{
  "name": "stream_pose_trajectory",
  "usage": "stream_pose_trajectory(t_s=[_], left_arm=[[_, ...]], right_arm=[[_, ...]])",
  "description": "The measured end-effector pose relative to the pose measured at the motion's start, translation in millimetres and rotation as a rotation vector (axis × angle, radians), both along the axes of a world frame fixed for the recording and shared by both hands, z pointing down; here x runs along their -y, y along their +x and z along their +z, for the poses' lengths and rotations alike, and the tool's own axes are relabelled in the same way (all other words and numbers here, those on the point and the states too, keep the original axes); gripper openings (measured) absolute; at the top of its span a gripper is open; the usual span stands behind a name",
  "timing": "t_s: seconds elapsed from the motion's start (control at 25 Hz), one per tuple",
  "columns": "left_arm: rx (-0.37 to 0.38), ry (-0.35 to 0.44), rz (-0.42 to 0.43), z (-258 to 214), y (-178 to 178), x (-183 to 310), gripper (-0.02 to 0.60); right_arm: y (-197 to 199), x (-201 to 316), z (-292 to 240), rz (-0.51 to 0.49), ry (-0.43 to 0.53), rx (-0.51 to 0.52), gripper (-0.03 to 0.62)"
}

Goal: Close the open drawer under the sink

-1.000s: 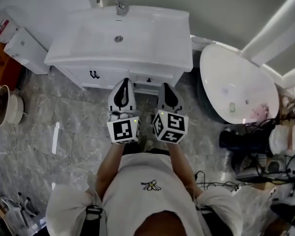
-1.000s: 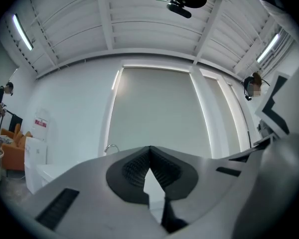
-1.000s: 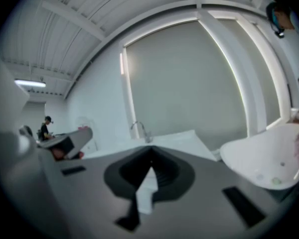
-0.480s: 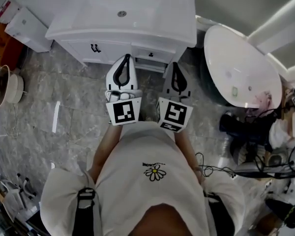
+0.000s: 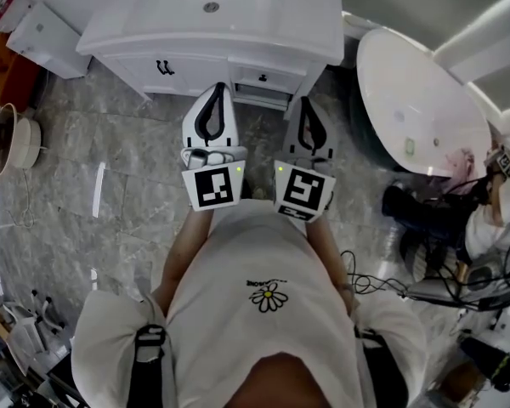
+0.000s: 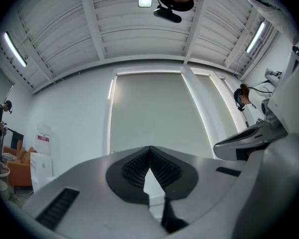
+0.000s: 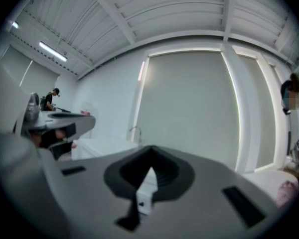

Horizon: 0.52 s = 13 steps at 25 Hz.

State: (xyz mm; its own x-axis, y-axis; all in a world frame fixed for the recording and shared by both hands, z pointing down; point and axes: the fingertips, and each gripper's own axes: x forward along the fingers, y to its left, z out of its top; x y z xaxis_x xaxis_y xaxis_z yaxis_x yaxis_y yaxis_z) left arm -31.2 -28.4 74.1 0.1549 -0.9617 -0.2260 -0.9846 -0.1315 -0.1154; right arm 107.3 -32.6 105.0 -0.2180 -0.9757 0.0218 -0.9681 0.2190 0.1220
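1. Grey marble floor (image 5: pixel 110 168), with a white sink (image 5: pixel 238 7) on a white cabinet (image 5: pixel 127 58) at the top of the head view. The person stands facing it.
2. The drawer (image 5: pixel 276 78) is under the sink on the cabinet's right half. It has a small dark knob (image 5: pixel 263 78) and its long axis runs side to side.
3. The drawer front seems to stand slightly proud of the cabinet face, with a grey ledge below it. I cannot tell how far out it is.
4. The left gripper (image 5: pixel 217 88) has its jaws together with nothing between them, and its own view shows the tips meeting (image 6: pixel 149 148).
5. The right gripper (image 5: pixel 304 100) is also closed and empty, with its tips meeting (image 7: pixel 150 148).
6. Key relation: the drawer lies straight ahead, between the two grippers and short of touching either. The two are about equally near.
7. The right gripper view shows the knob (image 7: pixel 141 204) in line below its tips, so that gripper looks better aimed.
8. Judgement: if the drawer is out, closing it means pushing away from the person, square to the front.
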Motion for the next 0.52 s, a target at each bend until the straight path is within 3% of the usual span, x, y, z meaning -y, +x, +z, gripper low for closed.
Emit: stream_pose_trajectory(t_s=[0.52], left_arm=[[0.025,-0.006,-0.010,4,2,-15,0.020]], right_arm=[[2,-8,2,-0.025,0.002,0.042,0.029]])
